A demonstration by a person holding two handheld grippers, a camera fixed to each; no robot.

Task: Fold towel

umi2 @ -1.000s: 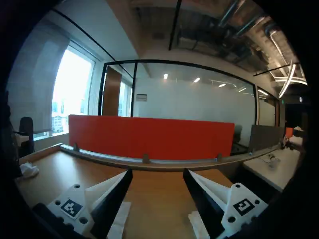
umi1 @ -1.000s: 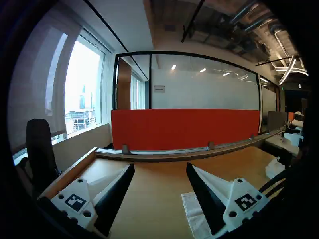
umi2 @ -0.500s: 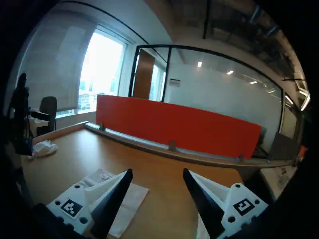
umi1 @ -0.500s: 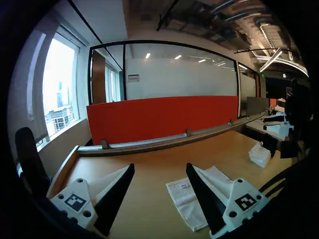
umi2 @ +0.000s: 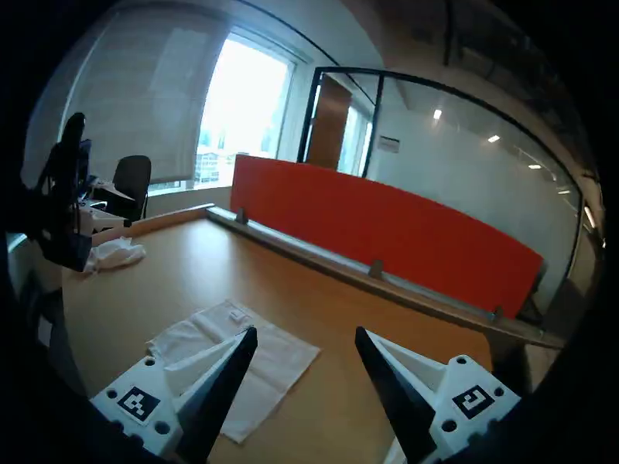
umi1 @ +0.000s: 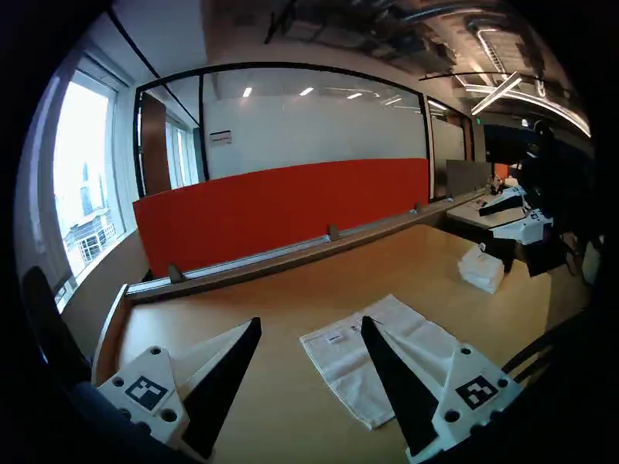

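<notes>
A white towel lies flat on the wooden table, with a small tag near its far edge. In the left gripper view, my left gripper hovers open above the table, and its right finger overlaps the towel. In the right gripper view the same towel lies low and left. My right gripper is open above it, its left finger over the cloth. Nothing sits between either pair of fingers. The right gripper also appears far right in the left gripper view, held by a person in dark clothes.
A red divider panel runs along the table's far edge. A bunched white cloth lies at the table's right side and appears as the white cloth in the right gripper view. An office chair stands by the window.
Both cameras have tilted down and swung apart. The towel has come from the bottom edge fully into both views. Both grippers have stayed open.
</notes>
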